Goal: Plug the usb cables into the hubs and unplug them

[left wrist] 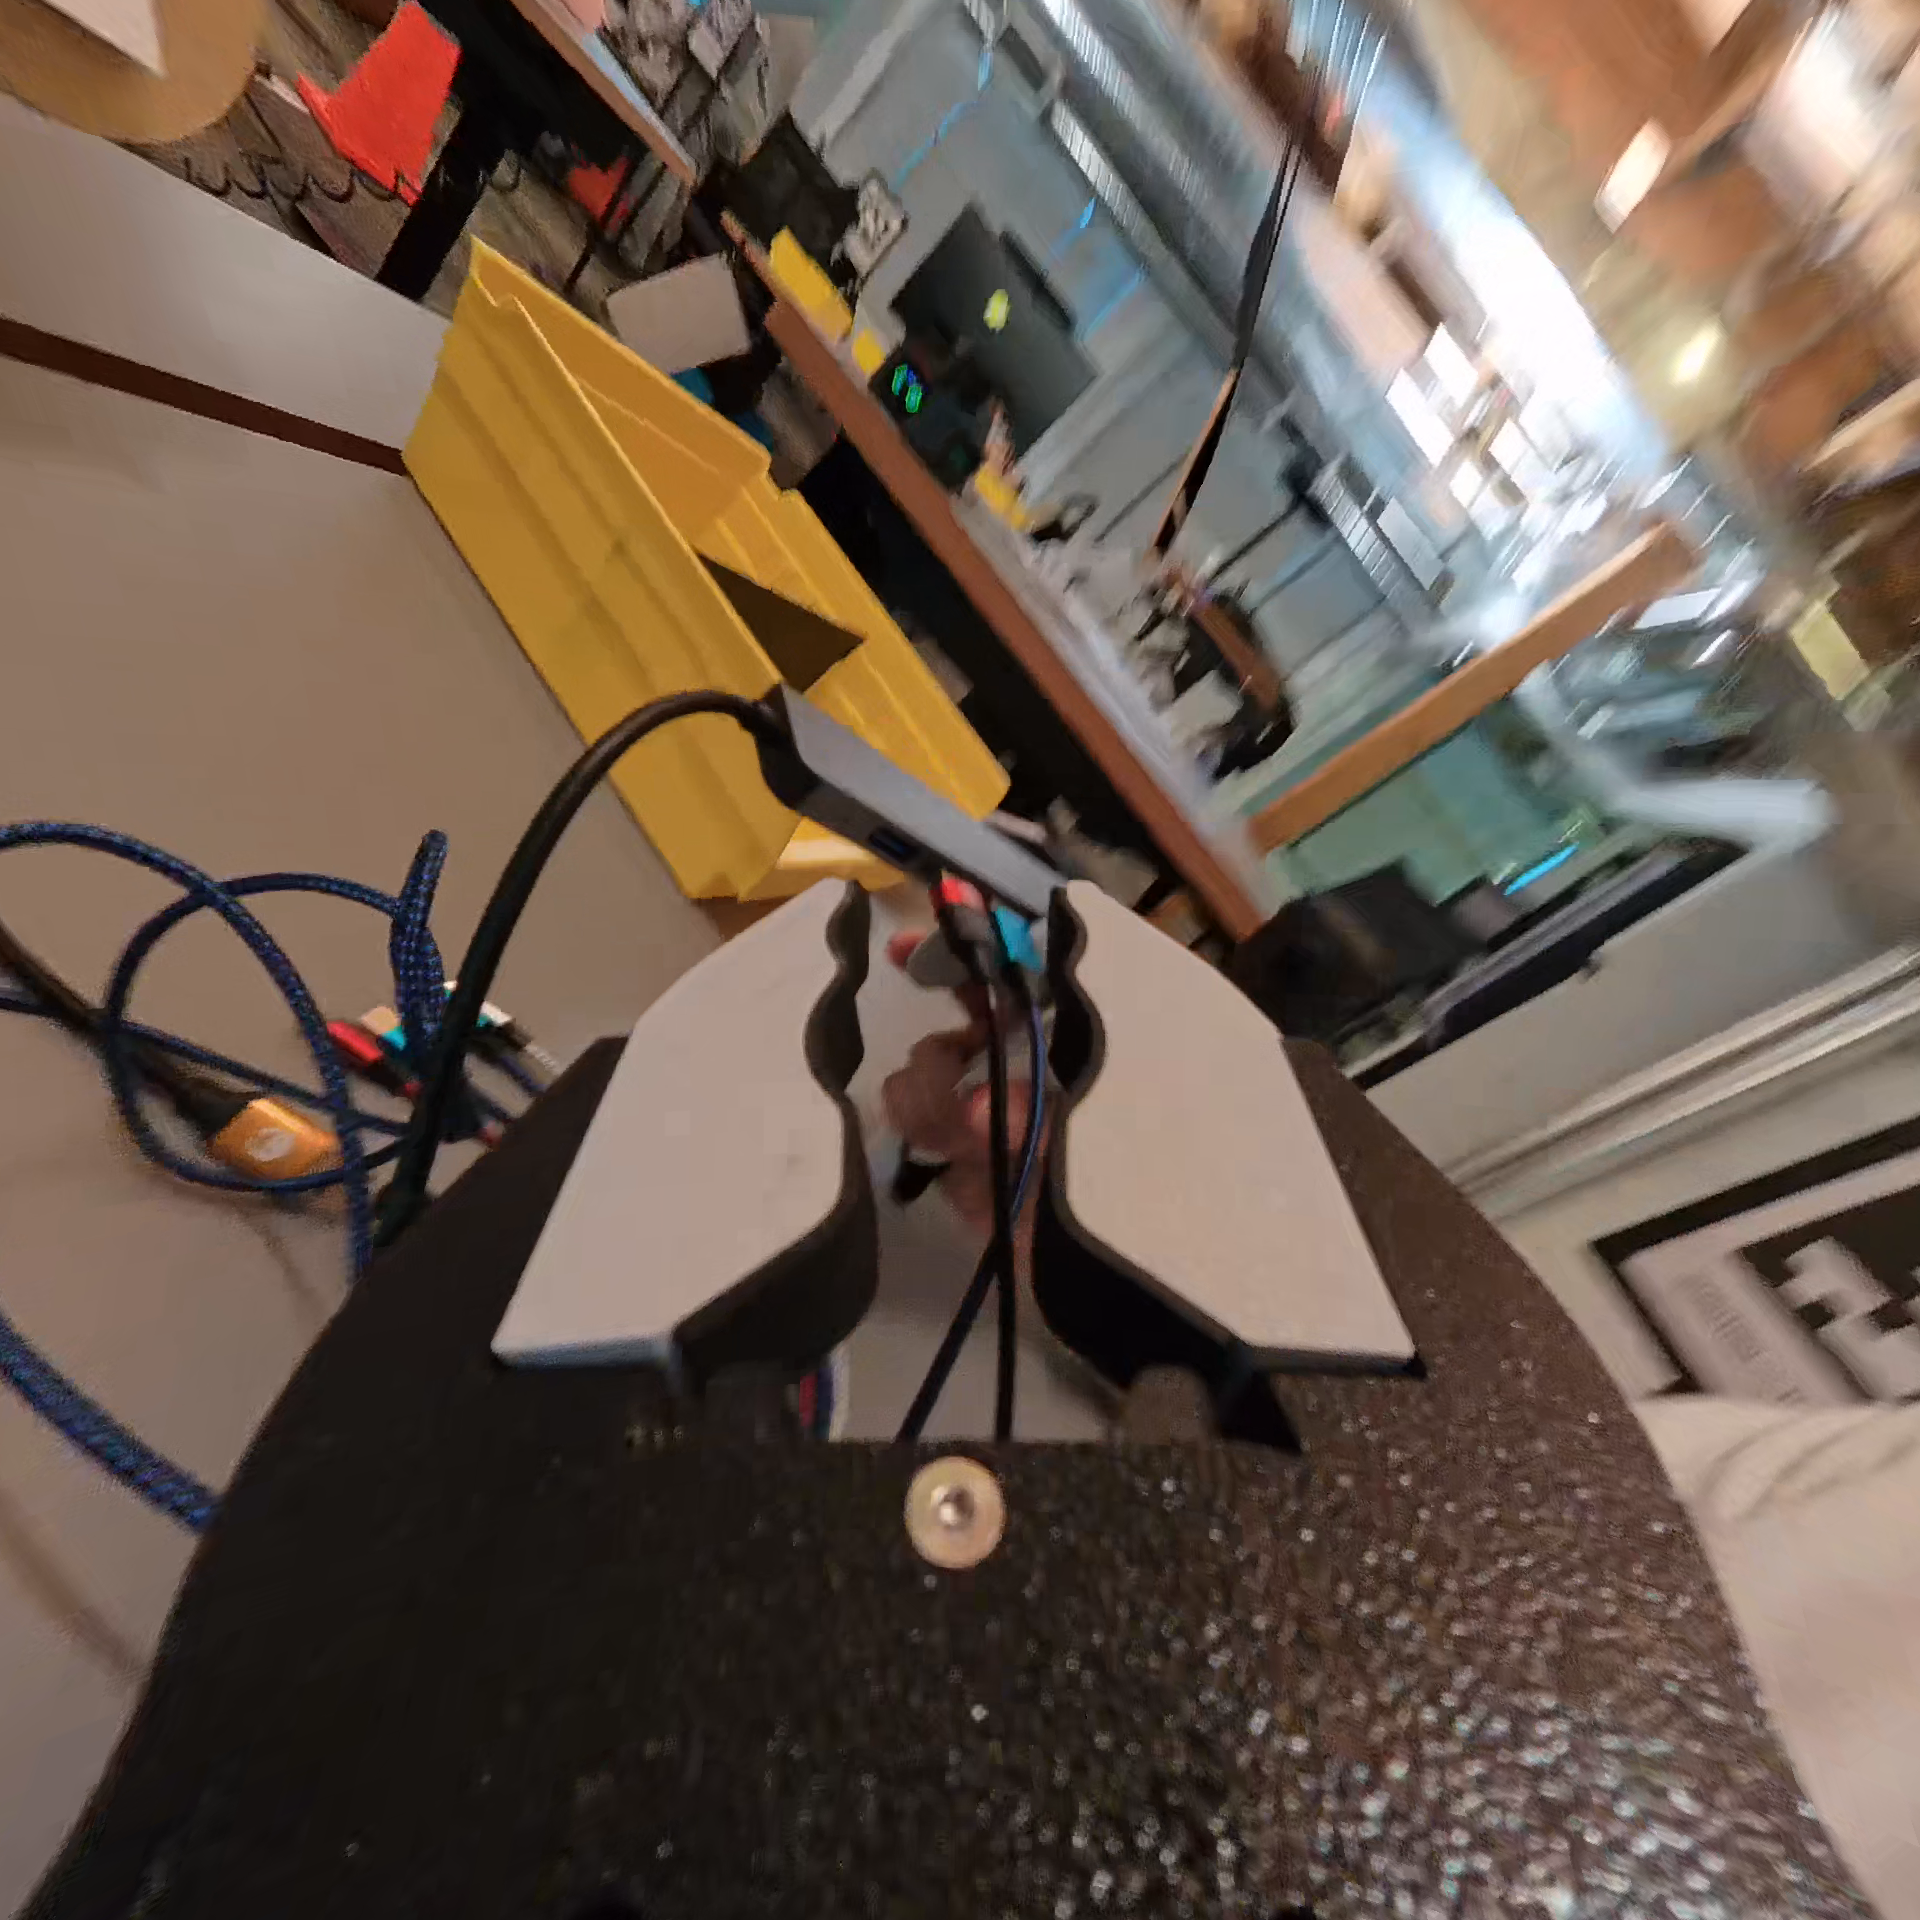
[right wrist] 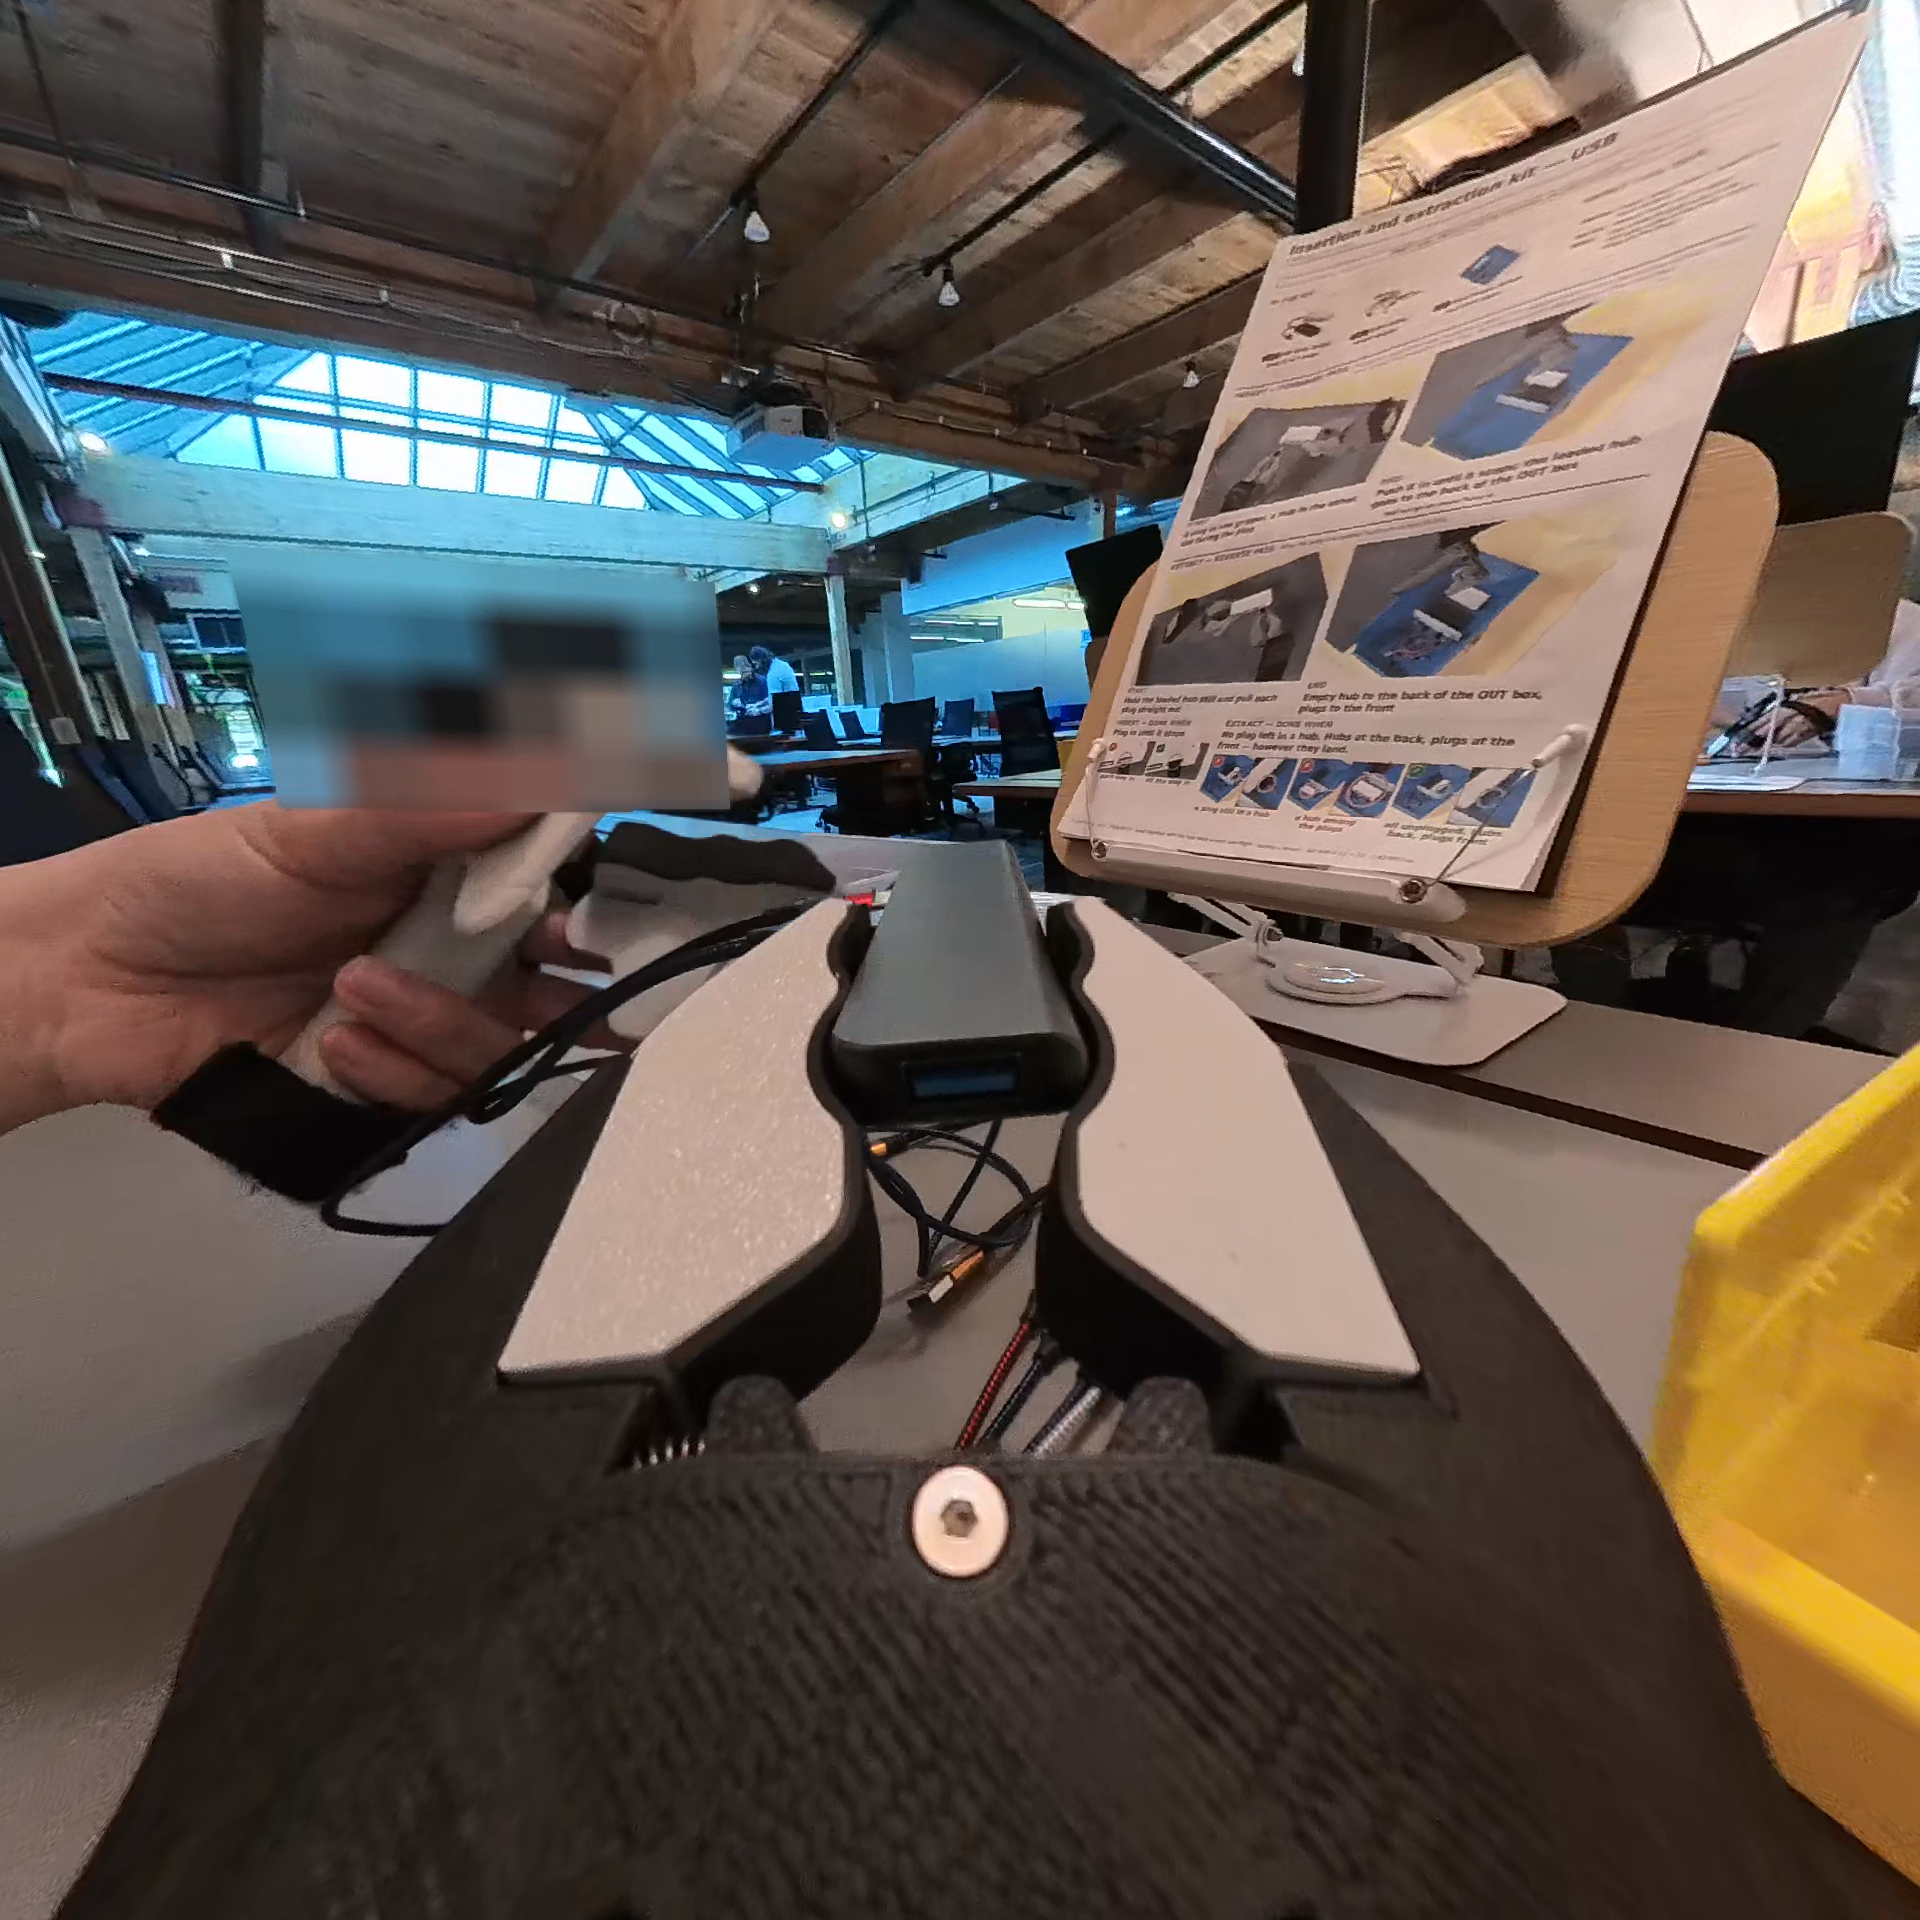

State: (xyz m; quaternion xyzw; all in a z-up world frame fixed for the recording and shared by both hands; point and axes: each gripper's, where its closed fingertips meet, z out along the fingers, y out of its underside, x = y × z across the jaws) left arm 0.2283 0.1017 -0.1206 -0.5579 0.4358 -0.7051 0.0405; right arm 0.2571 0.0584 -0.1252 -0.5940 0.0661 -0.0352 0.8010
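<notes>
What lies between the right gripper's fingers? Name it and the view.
A dark USB hub, clamped by the right gripper, its blue port facing the camera. The right wrist view shows it.

This is a big open workshop and office room. High above the jaws is a wooden ceiling with dark beams, hanging lamps and a glass skylight. Far past the jaws stand rows of long desks with black chairs. To the right of the jaws, a paper sheet with pictures leans on a wooden stand. Yellow plastic bins sit on the grey table, up and to the left of the jaws.
</notes>
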